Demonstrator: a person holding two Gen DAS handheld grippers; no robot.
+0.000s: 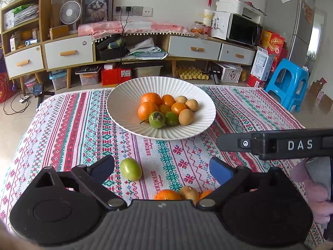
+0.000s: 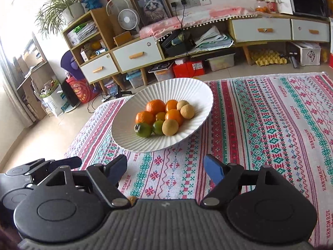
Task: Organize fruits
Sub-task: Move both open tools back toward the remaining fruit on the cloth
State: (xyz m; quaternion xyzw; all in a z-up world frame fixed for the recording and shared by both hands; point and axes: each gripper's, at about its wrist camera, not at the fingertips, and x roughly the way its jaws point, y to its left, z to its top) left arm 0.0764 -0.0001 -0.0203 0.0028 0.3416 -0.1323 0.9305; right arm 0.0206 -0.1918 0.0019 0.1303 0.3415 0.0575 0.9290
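A white ribbed bowl (image 1: pixel 124 112) (image 2: pixel 187 87) on the patterned tablecloth holds several fruits: oranges (image 1: pixel 148 108) (image 2: pixel 155 105), green fruits (image 1: pixel 157 119) (image 2: pixel 143 129) and tan fruits (image 1: pixel 185 117) (image 2: pixel 170 127). My left gripper (image 1: pixel 162 169) is open and empty. A loose green fruit (image 1: pixel 131 169) lies between its fingers, near the left pad. An orange (image 1: pixel 167 194) and a tan fruit (image 1: pixel 189 193) lie close under it. My right gripper (image 2: pixel 165 169) is open and empty over bare cloth, short of the bowl. Its body shows in the left wrist view (image 1: pixel 276 144).
The tablecloth (image 1: pixel 62 129) (image 2: pixel 270 125) covers the table. A blue stool (image 1: pixel 288 83) stands off the table's right side. A low cabinet (image 1: pixel 129 50) (image 2: pixel 187 41) with drawers and clutter lines the far wall.
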